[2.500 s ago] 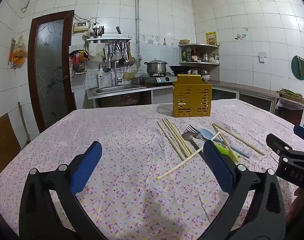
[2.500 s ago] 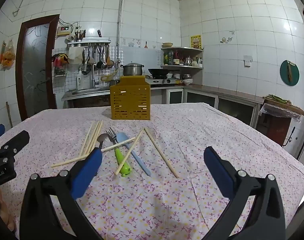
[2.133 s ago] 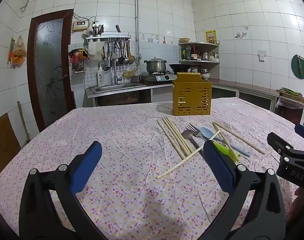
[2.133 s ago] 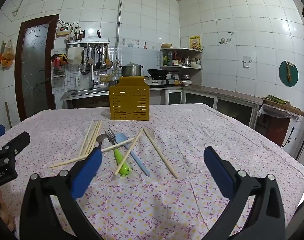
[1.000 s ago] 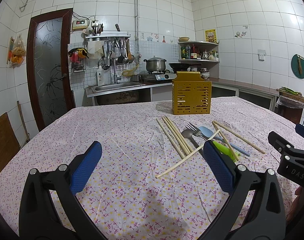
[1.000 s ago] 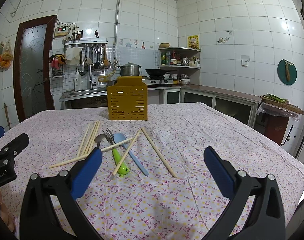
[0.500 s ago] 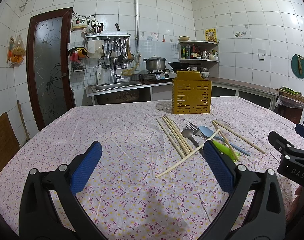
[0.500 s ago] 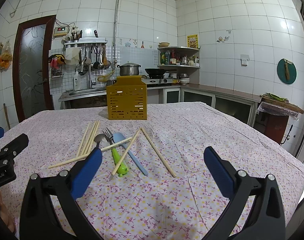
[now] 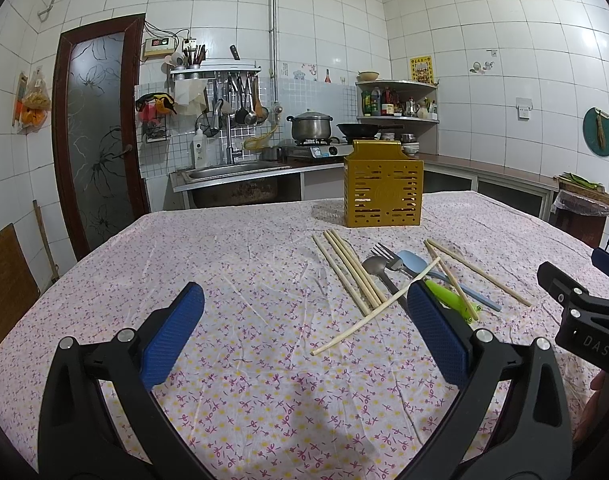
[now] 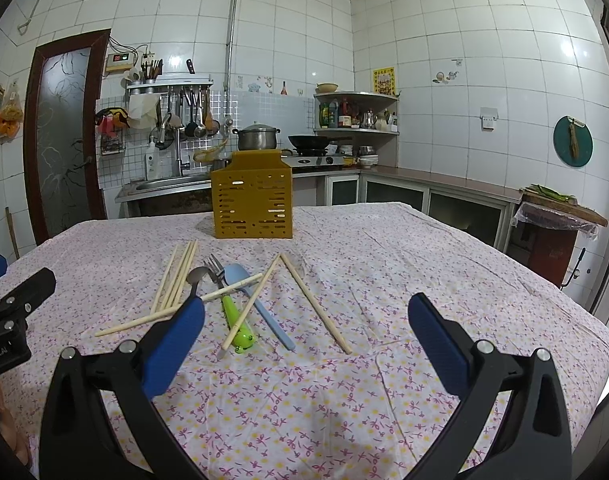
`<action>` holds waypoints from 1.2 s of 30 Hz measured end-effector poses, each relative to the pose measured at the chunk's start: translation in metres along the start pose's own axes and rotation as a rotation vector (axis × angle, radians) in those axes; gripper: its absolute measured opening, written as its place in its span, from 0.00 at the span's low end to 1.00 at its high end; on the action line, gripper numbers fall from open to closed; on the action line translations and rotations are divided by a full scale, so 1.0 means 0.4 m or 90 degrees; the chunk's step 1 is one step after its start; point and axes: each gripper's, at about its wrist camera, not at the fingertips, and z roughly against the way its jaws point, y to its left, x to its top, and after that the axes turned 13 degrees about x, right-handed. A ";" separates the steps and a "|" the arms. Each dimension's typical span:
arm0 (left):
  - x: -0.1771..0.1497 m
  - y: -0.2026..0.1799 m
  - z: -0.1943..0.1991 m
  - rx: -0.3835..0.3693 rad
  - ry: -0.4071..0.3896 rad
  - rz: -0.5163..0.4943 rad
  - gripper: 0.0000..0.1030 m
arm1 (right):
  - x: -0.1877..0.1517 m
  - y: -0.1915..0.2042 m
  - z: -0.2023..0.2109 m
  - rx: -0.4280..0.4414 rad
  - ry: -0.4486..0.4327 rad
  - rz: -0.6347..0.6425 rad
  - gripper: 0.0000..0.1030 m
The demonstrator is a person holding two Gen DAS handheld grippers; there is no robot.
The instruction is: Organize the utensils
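In tiled kitchen, floral-clothed table (image 9: 244, 264)

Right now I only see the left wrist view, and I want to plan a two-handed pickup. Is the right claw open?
Observer: Yes. The right claw is wide open, with nothing between its fingers.
Operator: Which utensil lies nearest it?
Observer: The green handle. In the right wrist view it lies just beside the claw's left finger, with its butt end toward the claw.
Operator: Is the pile centred ahead of that claw?
Observer: No. The utensils and the yellow holder sit left of centre in that view. Only the long chopstick reaches toward the middle.
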 end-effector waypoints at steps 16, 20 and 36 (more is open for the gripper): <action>-0.012 -0.010 -0.010 0.000 0.002 -0.001 0.95 | -0.006 -0.013 0.005 -0.008 -0.002 -0.004 0.96; -0.018 -0.011 -0.013 -0.001 0.005 -0.001 0.95 | -0.005 -0.013 0.006 -0.008 -0.002 -0.004 0.96; 0.045 -0.026 -0.058 0.002 0.061 -0.046 0.95 | 0.071 -0.017 -0.049 0.035 0.038 0.030 0.96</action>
